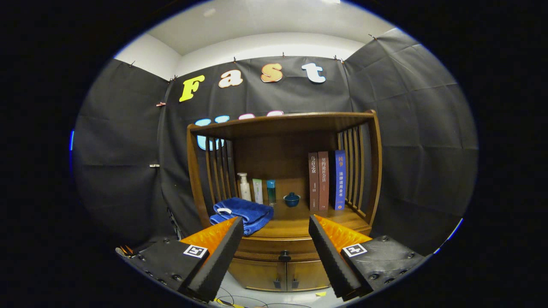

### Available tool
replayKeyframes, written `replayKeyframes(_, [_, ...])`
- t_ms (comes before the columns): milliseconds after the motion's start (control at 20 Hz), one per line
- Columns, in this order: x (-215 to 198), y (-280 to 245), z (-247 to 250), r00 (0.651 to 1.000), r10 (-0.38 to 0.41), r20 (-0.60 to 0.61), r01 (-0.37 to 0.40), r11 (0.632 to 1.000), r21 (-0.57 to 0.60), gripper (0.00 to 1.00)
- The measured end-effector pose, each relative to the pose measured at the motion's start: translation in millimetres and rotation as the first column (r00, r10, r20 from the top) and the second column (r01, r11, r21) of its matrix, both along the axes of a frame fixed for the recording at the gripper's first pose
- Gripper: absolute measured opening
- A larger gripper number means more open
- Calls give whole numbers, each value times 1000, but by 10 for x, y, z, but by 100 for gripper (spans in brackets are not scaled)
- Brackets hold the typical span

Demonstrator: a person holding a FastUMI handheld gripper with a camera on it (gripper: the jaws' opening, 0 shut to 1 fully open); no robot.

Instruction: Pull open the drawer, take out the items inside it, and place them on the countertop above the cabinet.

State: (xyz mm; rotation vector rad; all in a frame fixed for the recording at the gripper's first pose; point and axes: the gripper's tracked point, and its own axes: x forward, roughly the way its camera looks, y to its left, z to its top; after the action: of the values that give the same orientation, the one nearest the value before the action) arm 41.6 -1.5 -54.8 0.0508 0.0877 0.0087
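A wooden cabinet (282,128) with a hutch stands ahead of me. Its drawer (278,248) sits shut just under the countertop (295,222), and the dark round knob (284,256) lies between my fingers, some way beyond them. My gripper (274,224) is open, holding nothing, with its two fingers spread wide to either side of the drawer front. A folded blue towel (242,214) lies on the left part of the countertop, just past my left finger (222,252).
On the countertop stand a white pump bottle (244,187), a white tube (257,191), a teal bottle (271,191), a small blue lidded cup (292,199) and three upright books (327,180). Two lower doors (280,273) sit under the drawer. Cables (239,299) lie on the floor.
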Motion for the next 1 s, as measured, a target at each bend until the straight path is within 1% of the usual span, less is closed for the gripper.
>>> replayKeyframes(350, [550,-34,-930,990,-3,-138,4,1000,1,100])
replayKeyframes(550, [860,-51,-1518,974,-4,-227,10,1000,25,100])
replayKeyframes(650, [999,-71,-1840,960,-11,-280,22,999,38,100])
replayKeyframes(800, [1160,-81,-2261,941,2,-338,14,999,45,96])
replayKeyframes(1000, [1319,-173,-2604,925,-48,-378,56,998,9,93])
